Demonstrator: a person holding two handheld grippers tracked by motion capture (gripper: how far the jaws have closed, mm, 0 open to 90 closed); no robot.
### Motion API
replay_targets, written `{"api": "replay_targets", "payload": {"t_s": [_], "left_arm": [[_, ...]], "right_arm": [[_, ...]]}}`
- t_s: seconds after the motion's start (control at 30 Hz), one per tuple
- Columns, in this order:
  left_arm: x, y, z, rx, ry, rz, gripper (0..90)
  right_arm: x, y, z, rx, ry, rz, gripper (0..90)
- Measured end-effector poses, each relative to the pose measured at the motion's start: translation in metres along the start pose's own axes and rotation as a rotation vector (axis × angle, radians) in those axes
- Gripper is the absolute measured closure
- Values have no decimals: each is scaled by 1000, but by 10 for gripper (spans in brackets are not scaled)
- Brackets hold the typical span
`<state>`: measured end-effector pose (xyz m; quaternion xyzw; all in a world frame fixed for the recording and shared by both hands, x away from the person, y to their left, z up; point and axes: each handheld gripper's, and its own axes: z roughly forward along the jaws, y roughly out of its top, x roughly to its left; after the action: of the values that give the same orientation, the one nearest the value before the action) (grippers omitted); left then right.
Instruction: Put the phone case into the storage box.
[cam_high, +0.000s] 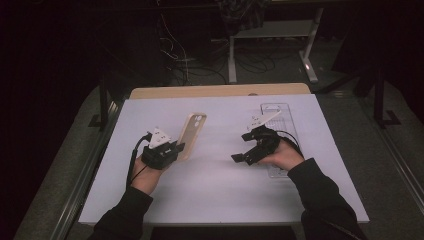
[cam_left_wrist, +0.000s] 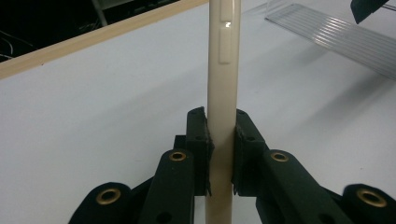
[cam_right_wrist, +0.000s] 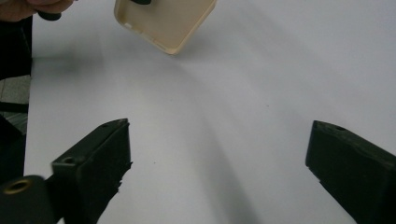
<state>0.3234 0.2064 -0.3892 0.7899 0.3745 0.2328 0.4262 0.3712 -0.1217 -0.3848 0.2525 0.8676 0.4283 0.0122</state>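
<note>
Nearest us, the left gripper (cam_high: 176, 149) clamps its black padded jaws on the edge of a smooth beige rounded phone case (cam_high: 191, 135), held raised over the matte white table (cam_high: 215, 190). We see the right gripper (cam_high: 246, 156) with jaws spread wide and empty, and behind it, far right, a clear ribbed plastic tray (cam_high: 285, 117) lying flat.

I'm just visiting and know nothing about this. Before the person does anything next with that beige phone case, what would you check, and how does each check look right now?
1. Left gripper has a firm hold on the phone case: ok, both jaws press its edge.
2. Case is clear of the white table: ok, it appears lifted and tilted up.
3. Right gripper is free to help: ok, jaws wide apart, nothing between them.
4. Clear plastic piece is out of the way: ok, it lies flat beyond the right hand.
5. Grip will not slip: cannot tell, only a narrow edge is pinched.
6. Case is undamaged: cannot tell.
</note>
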Motion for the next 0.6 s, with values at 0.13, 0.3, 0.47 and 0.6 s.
{"api": "replay_targets", "payload": {"t_s": [0.13, 0.3, 0.47, 0.6], "left_arm": [[0, 0, 0, 4, -2, -1, 798], [2, -1, 0, 15, -1, -2, 798], [3, -1, -1, 14, 1, -11, 798], [4, 0, -2, 14, 8, -13, 797]], "right_arm": [[-1, 1, -1, -7, -19, 16, 7], [1, 4, -2, -9, -45, 28, 0], [2, 10, 1, -11, -53, 37, 0], [3, 18, 6, -22, -49, 42, 0]]}}
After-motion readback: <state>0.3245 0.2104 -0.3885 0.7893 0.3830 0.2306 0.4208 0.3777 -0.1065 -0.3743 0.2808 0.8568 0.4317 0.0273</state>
